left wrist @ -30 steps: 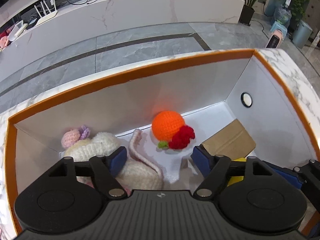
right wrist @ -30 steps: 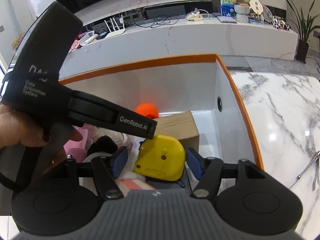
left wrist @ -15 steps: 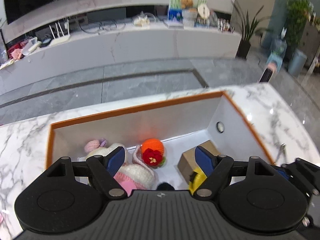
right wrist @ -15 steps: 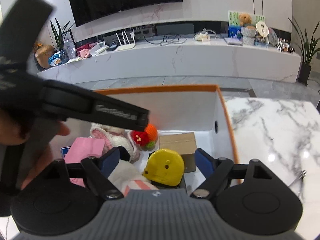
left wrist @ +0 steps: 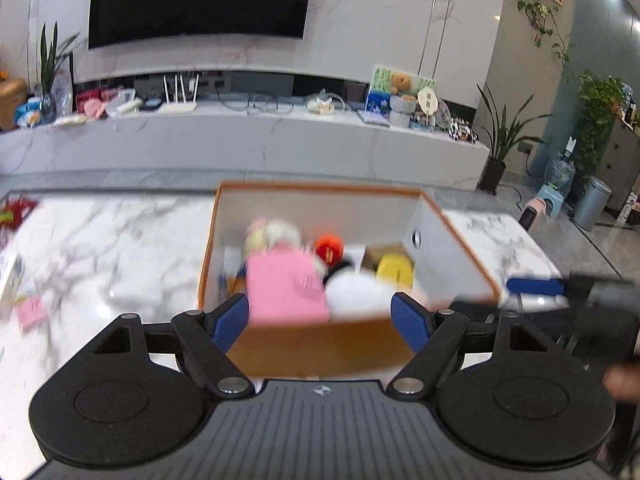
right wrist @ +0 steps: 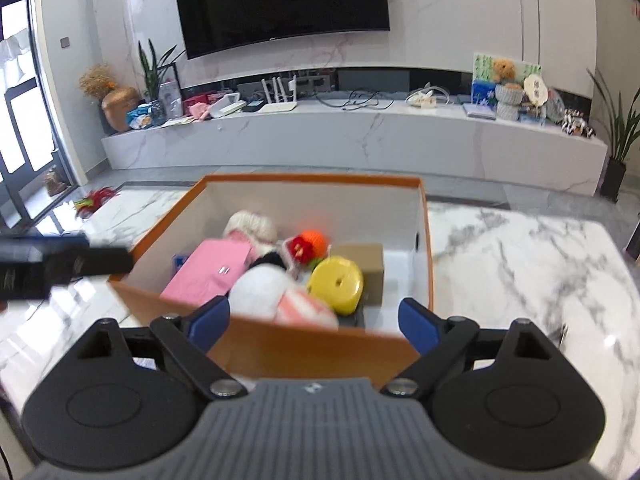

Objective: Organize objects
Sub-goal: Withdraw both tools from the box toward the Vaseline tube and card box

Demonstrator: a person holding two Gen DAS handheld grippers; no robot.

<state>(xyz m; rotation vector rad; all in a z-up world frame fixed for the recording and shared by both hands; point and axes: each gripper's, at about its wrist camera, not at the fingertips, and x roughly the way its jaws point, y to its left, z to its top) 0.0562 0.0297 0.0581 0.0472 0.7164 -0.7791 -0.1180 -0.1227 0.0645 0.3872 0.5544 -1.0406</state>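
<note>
Above the near edge of the desk, we hold the left gripper and right gripper with jaws released and just widened, nothing between them. In the orange box beyond, the yellow tape measure looks hard and smooth; we would grip its flat faces.

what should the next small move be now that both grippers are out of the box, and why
Probably swing the left gripper toward the small pink item lying loose on the marble table to the left of the orange box. Both grippers look open and empty, the right gripper having just opened, with the yellow tape measure lying in the box among the soft toys, so loose table items seem to be what is left.
</note>
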